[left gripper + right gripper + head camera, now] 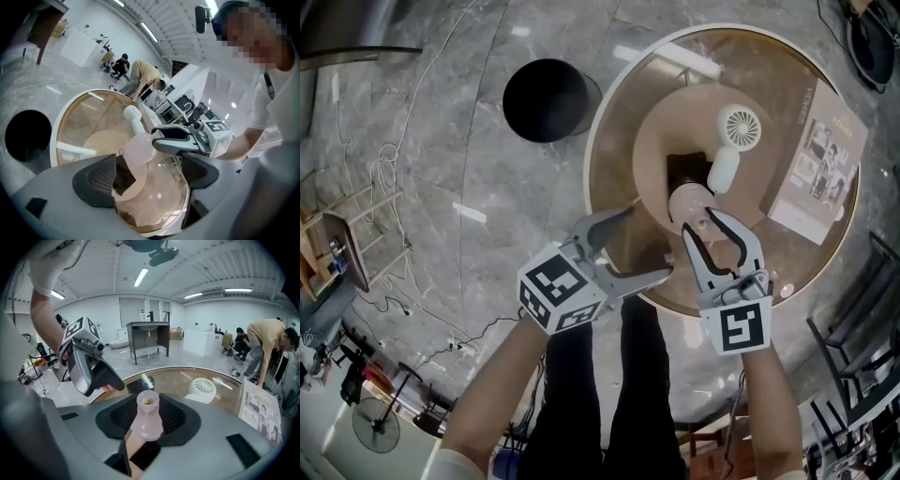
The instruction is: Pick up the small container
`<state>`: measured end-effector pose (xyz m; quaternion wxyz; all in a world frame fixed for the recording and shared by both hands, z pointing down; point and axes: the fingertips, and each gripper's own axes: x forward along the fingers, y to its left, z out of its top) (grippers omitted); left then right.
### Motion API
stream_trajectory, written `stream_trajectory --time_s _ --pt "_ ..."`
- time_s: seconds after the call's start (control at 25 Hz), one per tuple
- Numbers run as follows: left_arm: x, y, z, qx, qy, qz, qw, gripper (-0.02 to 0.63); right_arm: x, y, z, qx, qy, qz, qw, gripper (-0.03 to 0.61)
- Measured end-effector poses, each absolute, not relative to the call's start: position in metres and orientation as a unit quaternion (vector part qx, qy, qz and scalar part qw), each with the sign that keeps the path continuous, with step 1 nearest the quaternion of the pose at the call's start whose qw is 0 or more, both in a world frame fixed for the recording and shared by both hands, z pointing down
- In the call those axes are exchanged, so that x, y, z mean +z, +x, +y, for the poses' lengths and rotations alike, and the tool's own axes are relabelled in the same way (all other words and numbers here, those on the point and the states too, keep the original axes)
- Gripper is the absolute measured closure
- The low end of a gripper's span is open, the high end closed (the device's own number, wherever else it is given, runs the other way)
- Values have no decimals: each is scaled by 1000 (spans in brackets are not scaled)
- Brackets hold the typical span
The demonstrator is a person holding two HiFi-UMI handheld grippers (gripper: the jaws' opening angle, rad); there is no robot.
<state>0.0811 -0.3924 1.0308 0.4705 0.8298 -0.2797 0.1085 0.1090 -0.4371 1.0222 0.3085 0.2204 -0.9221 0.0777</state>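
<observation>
Round glass table (614, 159), white handheld fan (737, 131), booklet (820, 164) on top

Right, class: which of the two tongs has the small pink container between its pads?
The right tongs: they are closed on the pink container, which stands upright between them. The left tongs stand open with nothing between them.

The right gripper (155, 139) partly hides the small container (138, 150); the booklet's (818, 169) print is unreadable.

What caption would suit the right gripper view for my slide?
Right gripper clasping the small pink container over a round glass table, with the left gripper nearby.
</observation>
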Motion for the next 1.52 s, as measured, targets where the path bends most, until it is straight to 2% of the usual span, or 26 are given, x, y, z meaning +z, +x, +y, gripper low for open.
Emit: stream_trajectory --time_s 0.24,0.48,0.68,0.92,1.16,1.28,1.4,1.52 --pt "1024 83 -404 13 784 -278 555 219 1022 110 -437 92 223 -922 304 426" --pt "1025 81 -420 -110 694 -276 656 228 1010 107 -439 135 240 -922 273 428" --pt "1029 80 -427 -195 620 -278 707 227 993 105 -437 153 243 -921 265 428" --pt "1030 92 -432 -288 566 -245 733 215 982 107 -432 156 233 -921 271 428" --pt "1024 107 -432 -294 575 -212 733 221 970 104 -423 158 222 -922 275 428" --pt "1012 108 -434 -314 568 -197 735 247 959 101 -421 164 227 -922 268 428" --pt "999 107 -431 -331 559 -184 738 302 943 100 -420 169 233 -922 259 428" --pt "973 103 -428 -341 565 -169 732 307 918 97 -419 175 235 -924 247 428"
